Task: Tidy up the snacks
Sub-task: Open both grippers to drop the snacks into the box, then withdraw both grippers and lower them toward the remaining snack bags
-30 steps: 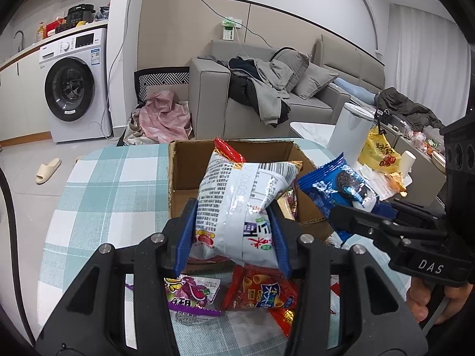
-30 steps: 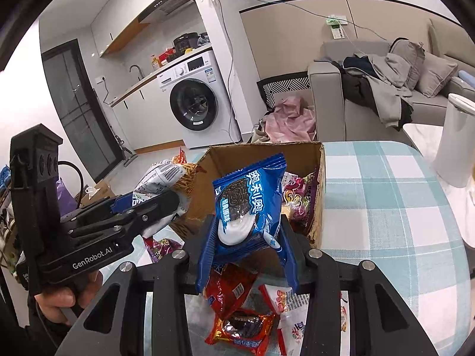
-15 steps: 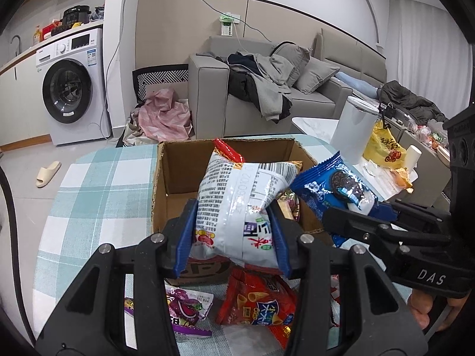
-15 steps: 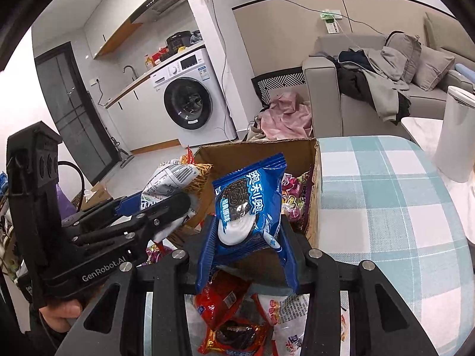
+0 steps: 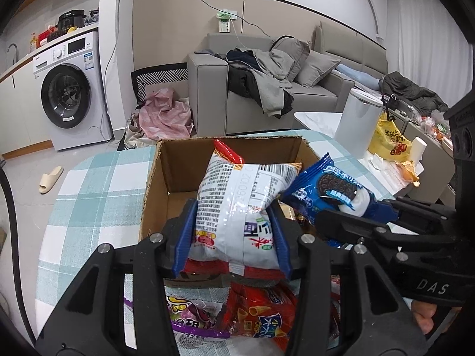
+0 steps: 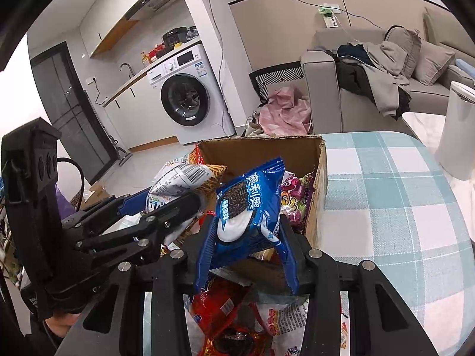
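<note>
A white bag (image 5: 237, 207) is being clamped between the blue fingers (image 5: 185, 237) of the left gripper (image 5: 234, 240), and a blue cookie pack (image 6: 252, 204) is being pinched between the fingers (image 6: 204, 252) of the right gripper (image 6: 246, 255); both are being held in the air at the near edge of an open box (image 5: 178, 172), the two packs almost touching. Inside the box, purple candy packs (image 6: 292, 198) are being seen against the right wall, their number not countable. On the checked tabletop (image 6: 400, 195) in front of the box, loose snacks are lying: a purple pack (image 5: 196, 317) and a red pack (image 5: 261, 317) in the left view, with another red pack (image 6: 225, 305) and a white-and-red one (image 6: 285, 320) in the right view, so at least four are being left. As a judgement, the bags could be knocked together as both are being brought over one box, or could be released on the near wall and be tipped back onto the tabletop; the puffy white bag could also be squeezed out of its grip. One box and two held packs are being counted.
</note>
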Motion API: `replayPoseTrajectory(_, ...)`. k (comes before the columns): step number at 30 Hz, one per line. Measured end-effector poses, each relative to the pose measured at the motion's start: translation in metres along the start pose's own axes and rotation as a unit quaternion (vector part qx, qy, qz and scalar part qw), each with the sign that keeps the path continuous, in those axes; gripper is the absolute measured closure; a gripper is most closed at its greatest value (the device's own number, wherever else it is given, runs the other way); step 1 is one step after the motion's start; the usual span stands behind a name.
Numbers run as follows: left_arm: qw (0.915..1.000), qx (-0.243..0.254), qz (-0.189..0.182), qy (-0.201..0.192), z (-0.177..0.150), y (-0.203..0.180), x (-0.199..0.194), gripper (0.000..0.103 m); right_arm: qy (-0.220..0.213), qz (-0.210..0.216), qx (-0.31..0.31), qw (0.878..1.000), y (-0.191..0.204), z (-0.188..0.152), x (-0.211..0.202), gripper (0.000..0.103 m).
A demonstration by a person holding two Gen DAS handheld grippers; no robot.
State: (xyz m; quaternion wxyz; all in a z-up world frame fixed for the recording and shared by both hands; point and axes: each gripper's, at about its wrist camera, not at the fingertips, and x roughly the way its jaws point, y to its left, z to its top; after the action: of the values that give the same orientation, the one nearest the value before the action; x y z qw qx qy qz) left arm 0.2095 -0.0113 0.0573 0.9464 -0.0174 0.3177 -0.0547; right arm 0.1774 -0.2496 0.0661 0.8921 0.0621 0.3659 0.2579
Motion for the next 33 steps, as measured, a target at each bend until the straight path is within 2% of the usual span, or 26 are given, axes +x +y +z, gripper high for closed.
replayPoseTrajectory(6,0.9998,0.000,-0.001,0.021,0.000,0.002,0.015,0.058,0.007,-0.009,0.004,1.000,-0.008,0.005,0.005,0.054)
replayPoseTrajectory(12,0.9995,0.001,-0.002,0.031,0.001,0.003,0.019,0.058,0.031,0.000,-0.005,1.000,-0.012,0.011,0.010,0.054)
replayPoseTrajectory(19,0.9993,-0.002,-0.008,0.037,-0.002,0.001,0.018,0.057,0.031,0.011,0.003,0.999,-0.018,0.014,0.015,0.054)
replayPoseTrajectory(21,0.9993,0.000,-0.004,0.037,-0.003,0.000,0.018,0.054,0.030,0.013,0.001,0.999,-0.019,0.015,0.015,0.054)
replayPoseTrajectory(23,0.9994,-0.001,-0.001,0.036,-0.003,0.002,0.017,0.045,0.026,0.014,-0.010,1.000,-0.016,0.015,0.013,0.050)
replayPoseTrajectory(24,0.9994,-0.003,0.002,0.033,-0.003,0.003,0.016,0.042,0.020,0.010,-0.020,1.000,-0.013,0.014,0.010,0.046)
replayPoseTrajectory(26,0.9997,-0.009,0.009,0.023,-0.004,0.006,0.010,0.029,0.005,0.002,-0.037,0.999,-0.008,0.012,0.004,0.035)
replayPoseTrajectory(28,0.9997,-0.015,0.013,0.016,-0.006,0.009,0.004,0.021,-0.009,-0.003,-0.046,0.999,-0.006,0.008,-0.005,0.023)
replayPoseTrajectory(30,0.9997,-0.017,0.007,0.014,-0.008,0.011,-0.003,0.020,-0.015,-0.008,-0.048,0.999,-0.005,0.005,-0.012,0.016)
replayPoseTrajectory(33,0.9998,-0.015,0.009,0.013,-0.013,0.012,-0.013,0.009,-0.016,-0.006,-0.049,0.999,-0.005,-0.001,-0.021,0.004)
